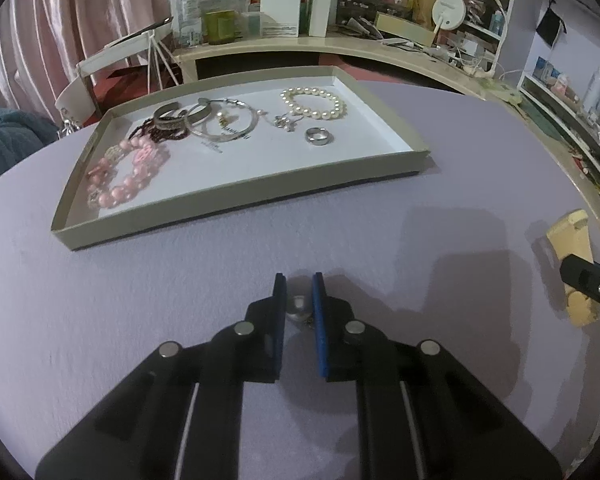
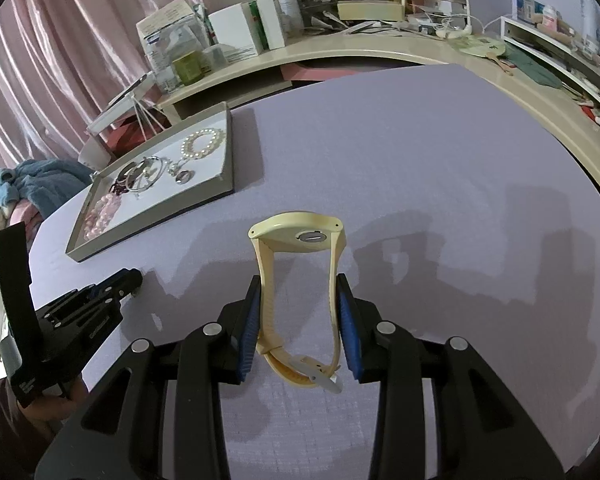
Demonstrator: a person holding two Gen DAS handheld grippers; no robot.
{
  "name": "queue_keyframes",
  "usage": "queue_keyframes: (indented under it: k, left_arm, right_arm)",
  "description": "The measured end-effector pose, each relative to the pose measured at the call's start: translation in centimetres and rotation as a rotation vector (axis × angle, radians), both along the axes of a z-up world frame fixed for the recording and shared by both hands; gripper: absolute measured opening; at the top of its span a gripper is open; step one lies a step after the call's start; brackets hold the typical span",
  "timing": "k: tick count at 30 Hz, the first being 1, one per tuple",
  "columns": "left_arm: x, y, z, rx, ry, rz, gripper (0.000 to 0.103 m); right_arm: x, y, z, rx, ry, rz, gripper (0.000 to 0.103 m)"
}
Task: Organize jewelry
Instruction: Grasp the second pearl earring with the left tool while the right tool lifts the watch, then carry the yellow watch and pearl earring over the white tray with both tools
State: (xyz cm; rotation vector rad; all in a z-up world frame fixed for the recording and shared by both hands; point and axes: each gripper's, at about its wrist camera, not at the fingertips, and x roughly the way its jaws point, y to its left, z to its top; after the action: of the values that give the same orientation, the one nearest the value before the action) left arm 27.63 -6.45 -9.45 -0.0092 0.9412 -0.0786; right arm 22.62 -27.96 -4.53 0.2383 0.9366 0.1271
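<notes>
**Both grippers loaded, tray waiting at the far-left of the table**

Two wrist-cam views over a lilac table [image 2: 380, 152]. A shallow beige tray [image 1: 236, 204] w/ white floor sits toward the table's far-left corner.

Already in the tray: pink bead bracelet [image 1: 128, 176] at its near-left corner, dark red bead strand [image 1: 160, 133] and silver bangles [image 1: 216, 120] mid-tray near the far wall, pearl bracelet [image 1: 314, 103] at the far-right corner, a silver ring [image 1: 319, 136] just nearer than the pearls, and a small charm piece [image 1: 286, 122] between bangles and pearls.

Left gripper [image 1: 299, 292]: fingers nearly together, pinching a small silvery rounded piece [image 1: 299, 309], prob. an earring or pendant; detail too blurred to tell. It's low over the table's near edge, in front of the tray.

Right gripper [image 2: 298, 300]: blue pads clamped on both sides of a pale yellow watch [image 2: 300, 236] strap, watch case pointing away, buckle end hanging near the palm side. It's over the table's middle, to the right of the tray.

Risks, as judgement:
- The silvery piece is tiny and smooth; a shallow pinch could let it slip and roll off the near edge.
- The watch is held by its flexible strap only, so it may swing or twist out when moved.
- Dropping either item onto the crowded left half of the tray could tangle w/ the beads and bangles; the bare near-right corner looks safer.
- Both grippers heading to the tray at once could collide.
</notes>
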Motion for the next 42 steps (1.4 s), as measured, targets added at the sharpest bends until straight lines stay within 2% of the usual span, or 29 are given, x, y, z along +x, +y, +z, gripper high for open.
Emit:
queue_keyframes:
  k: [8, 17, 22, 28, 42]
  left_arm:
    - [-1.5, 4.6, 2.3, 0.002, -0.033, 0.074, 0.013]
    - [-3.3, 9.5, 5.9, 0.030, -0.095, 0.177, 0.013]
    - [-4.1, 11.3, 6.7, 0.031, -0.101, 0.212, 0.013]
    - [-4.5, 12.2, 6.9, 0.031, -0.099, 0.230, 0.013]
    - [-3.8, 12.3, 6.4, 0.021, -0.081, 0.226, 0.013]
  right_arm:
    - [0.9, 3.0, 0.7, 0.028, -0.021, 0.076, 0.037]
    - [2.0, 8.7, 1.7, 0.058, -0.054, 0.223, 0.037]
    - [2.3, 11.3, 2.0, 0.063, -0.060, 0.295, 0.037]
    - [2.5, 12.7, 2.2, 0.064, -0.062, 0.321, 0.037]
    - [2.7, 12.4, 2.0, 0.060, -0.053, 0.303, 0.037]
